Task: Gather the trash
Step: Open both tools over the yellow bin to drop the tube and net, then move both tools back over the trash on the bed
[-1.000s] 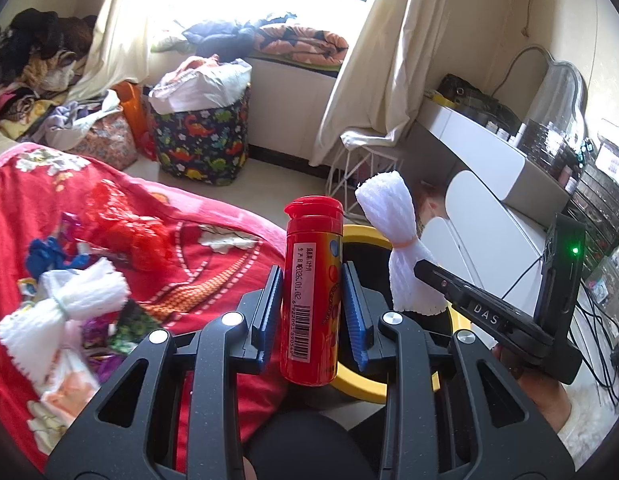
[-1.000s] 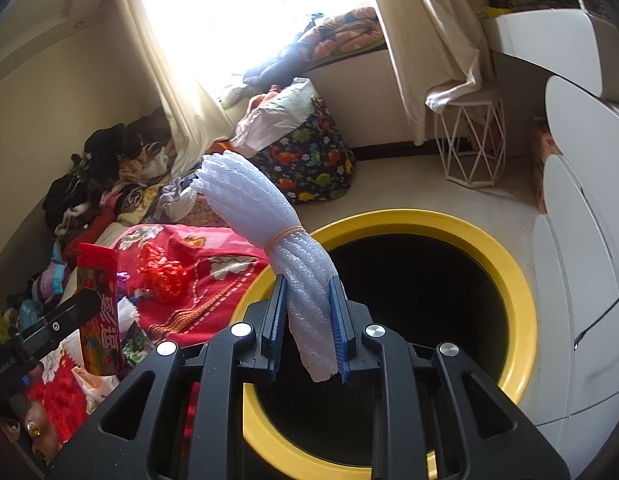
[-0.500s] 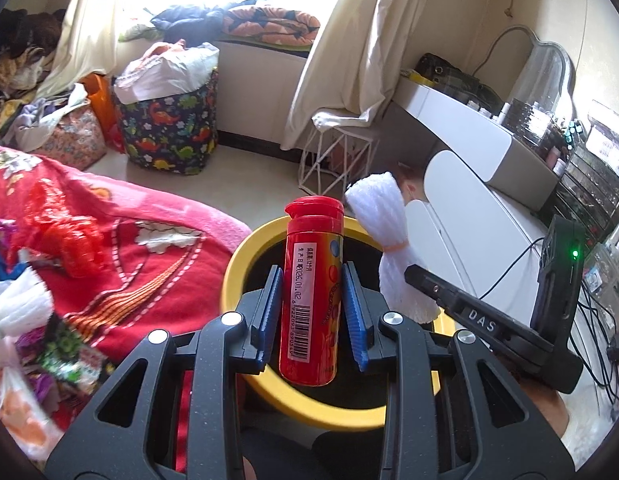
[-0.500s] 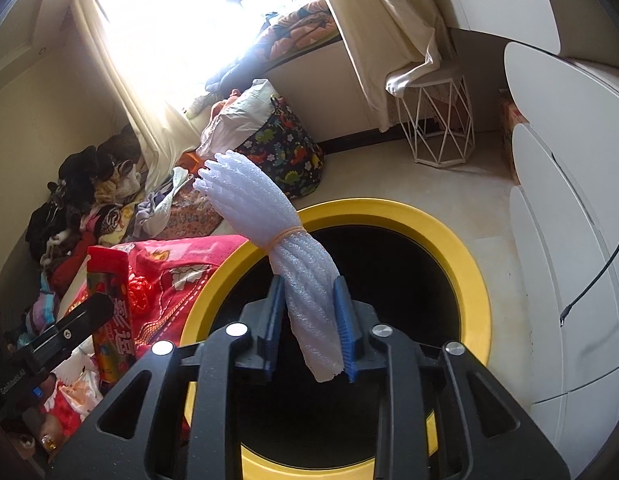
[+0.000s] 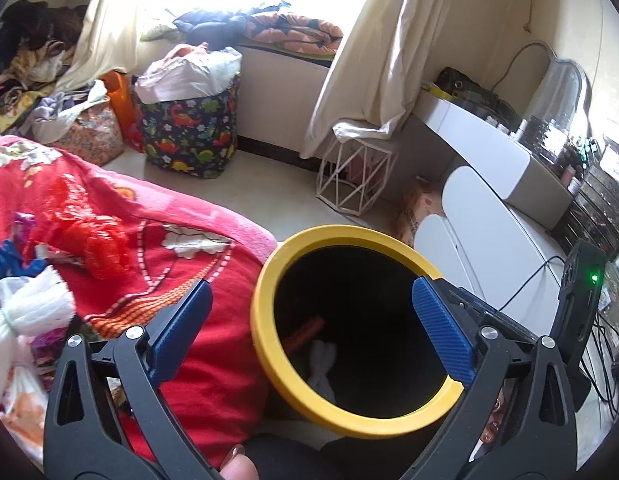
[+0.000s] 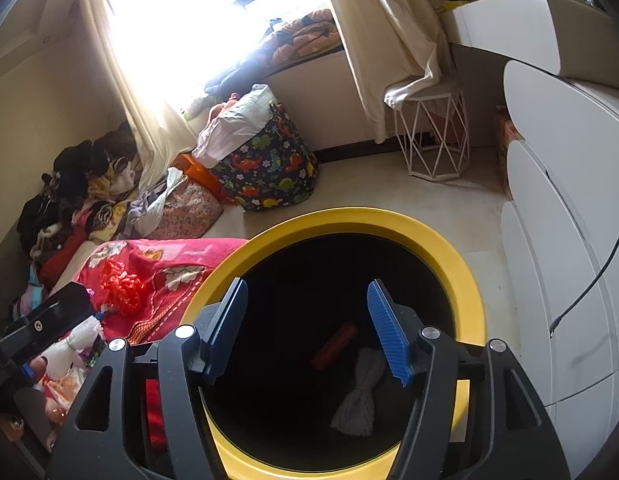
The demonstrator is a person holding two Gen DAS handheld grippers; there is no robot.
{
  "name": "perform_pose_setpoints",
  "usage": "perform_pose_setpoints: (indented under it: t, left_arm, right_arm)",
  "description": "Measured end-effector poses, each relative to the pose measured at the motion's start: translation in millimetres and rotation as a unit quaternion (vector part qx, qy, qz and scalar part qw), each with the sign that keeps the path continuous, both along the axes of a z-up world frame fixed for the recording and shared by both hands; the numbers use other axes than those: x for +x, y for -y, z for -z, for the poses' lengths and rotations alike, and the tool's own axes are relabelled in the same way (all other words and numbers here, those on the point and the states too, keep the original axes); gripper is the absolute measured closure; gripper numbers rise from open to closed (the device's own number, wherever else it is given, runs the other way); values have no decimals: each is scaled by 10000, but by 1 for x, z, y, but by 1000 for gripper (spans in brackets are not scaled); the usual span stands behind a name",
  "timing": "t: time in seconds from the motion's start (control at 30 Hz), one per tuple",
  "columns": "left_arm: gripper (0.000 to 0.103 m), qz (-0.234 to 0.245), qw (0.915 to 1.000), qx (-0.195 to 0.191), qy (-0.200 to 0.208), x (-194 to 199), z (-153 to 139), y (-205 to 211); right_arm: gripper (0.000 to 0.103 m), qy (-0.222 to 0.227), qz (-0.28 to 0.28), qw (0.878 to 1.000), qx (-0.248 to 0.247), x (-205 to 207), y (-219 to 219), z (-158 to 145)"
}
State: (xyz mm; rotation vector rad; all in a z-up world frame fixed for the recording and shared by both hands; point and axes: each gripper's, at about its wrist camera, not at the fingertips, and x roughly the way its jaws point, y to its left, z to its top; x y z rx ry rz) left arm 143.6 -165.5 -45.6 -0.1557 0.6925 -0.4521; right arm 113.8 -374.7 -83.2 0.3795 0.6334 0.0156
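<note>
A black bin with a yellow rim (image 5: 269, 264) (image 6: 449, 264) stands beside the bed. On its bottom lie a red bottle (image 6: 334, 345) (image 5: 305, 330) and a white foam net (image 6: 359, 396) (image 5: 321, 364). My left gripper (image 5: 309, 332) is open and empty over the bin's mouth. My right gripper (image 6: 307, 332) is open and empty above the bin. More trash lies on the red blanket (image 5: 197, 264): a red crumpled bag (image 5: 97, 240) (image 6: 121, 288), a white foam net (image 5: 25, 312) (image 6: 77, 340) and coloured wrappers.
A dinosaur-print laundry basket (image 5: 189, 136) and a white wire stool (image 5: 355, 176) stand on the floor by the window. White drawers (image 6: 557, 240) and a desk are at the right. Clothes are piled at the far left.
Both grippers opened. The red bottle left my left gripper and the white foam net left my right gripper; both now lie at the bottom of the bin.
</note>
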Motion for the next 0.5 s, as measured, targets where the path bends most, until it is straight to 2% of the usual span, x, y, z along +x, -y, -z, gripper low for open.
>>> perform_pose_setpoints:
  t: [0.5]
  left_arm:
    - [11, -523, 9974, 151, 468, -23, -22, -49]
  right_arm:
    - [33, 379, -575, 9973, -236, -4, -44, -23]
